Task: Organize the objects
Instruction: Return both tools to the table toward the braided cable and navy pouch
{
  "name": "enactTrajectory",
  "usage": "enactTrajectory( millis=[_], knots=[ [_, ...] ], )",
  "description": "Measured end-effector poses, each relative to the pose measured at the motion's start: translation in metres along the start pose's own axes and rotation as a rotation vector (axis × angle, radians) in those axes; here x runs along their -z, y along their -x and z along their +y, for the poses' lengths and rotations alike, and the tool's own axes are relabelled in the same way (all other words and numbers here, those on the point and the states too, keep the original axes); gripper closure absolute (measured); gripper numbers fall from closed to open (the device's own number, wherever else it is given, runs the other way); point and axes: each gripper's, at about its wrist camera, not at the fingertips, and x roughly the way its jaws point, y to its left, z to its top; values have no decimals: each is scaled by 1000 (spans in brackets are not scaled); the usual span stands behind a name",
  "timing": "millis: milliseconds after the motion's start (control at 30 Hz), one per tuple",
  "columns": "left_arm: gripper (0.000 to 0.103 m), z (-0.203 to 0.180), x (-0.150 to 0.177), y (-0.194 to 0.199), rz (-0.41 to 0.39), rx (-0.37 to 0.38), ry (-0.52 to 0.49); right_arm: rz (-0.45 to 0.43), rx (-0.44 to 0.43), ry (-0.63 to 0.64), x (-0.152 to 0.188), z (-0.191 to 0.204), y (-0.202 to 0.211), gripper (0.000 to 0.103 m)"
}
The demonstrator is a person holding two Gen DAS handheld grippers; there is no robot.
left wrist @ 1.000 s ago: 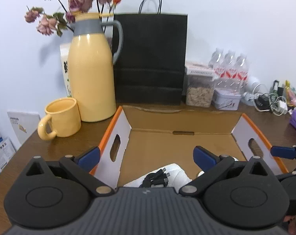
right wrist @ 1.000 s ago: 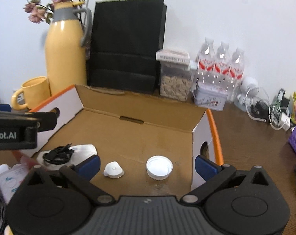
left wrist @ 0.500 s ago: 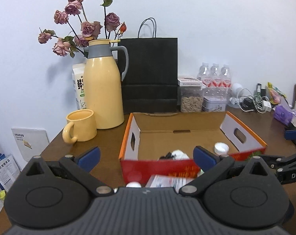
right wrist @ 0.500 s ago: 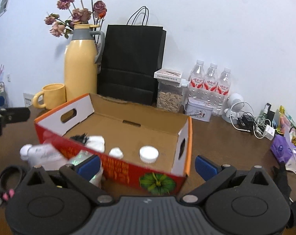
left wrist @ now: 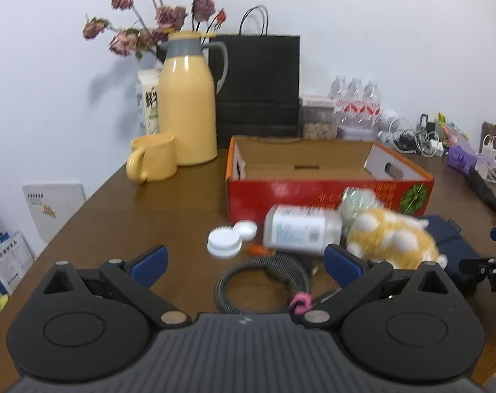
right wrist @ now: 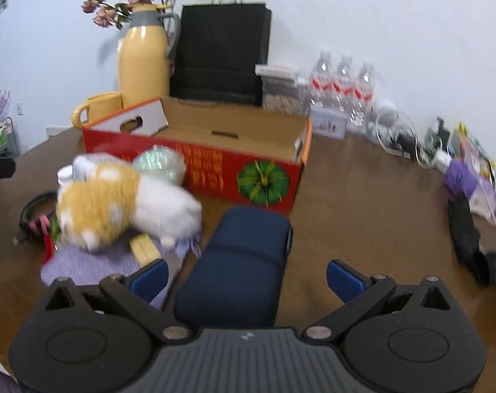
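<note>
Left wrist view looks along the brown wooden table point(left wrist: 100, 229) at a loose heap just in front of the red cardboard box point(left wrist: 313, 193), which sits toward the far edge with its open top facing up. A white plastic bottle point(left wrist: 300, 229) lies on its side against the box's front wall, two white round caps point(left wrist: 225, 242) just left of it, a coiled black cable point(left wrist: 264, 278) nearest the camera, and an orange-and-white plush toy point(left wrist: 392, 239) to the right. The left gripper point(left wrist: 244, 262) is spread wide with nothing between its blue pads, hovering over the cable, probably the nearest candidate to pick.

From the right wrist, the right gripper point(right wrist: 248, 275) is likewise released and empty; a navy padded case point(right wrist: 244, 262) lies between its fingers, untouched as far as can be seen. The plush rests on a lilac cloth point(right wrist: 84, 262). Everything seems piled by the box so each piece is a short lift from going inside.
</note>
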Motion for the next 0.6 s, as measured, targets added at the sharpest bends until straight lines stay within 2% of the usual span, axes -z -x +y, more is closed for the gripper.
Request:
enactTrajectory(
  millis=[100, 300, 467, 600],
  knots=[
    [0, 6, 5, -3, 25, -8, 15, 16, 2, -27, 4, -3, -7, 0],
    [0, 7, 8, -4, 35, -5, 21, 25, 1, -40, -8, 1, -21, 0],
    [0, 5, 9, -6, 44, -1, 18, 72, 46, -86, -14, -1, -48, 0],
    [0, 6, 10, -6, 48, -1, 23, 54, 55, -114, -11, -5, -59, 1]
  ],
)
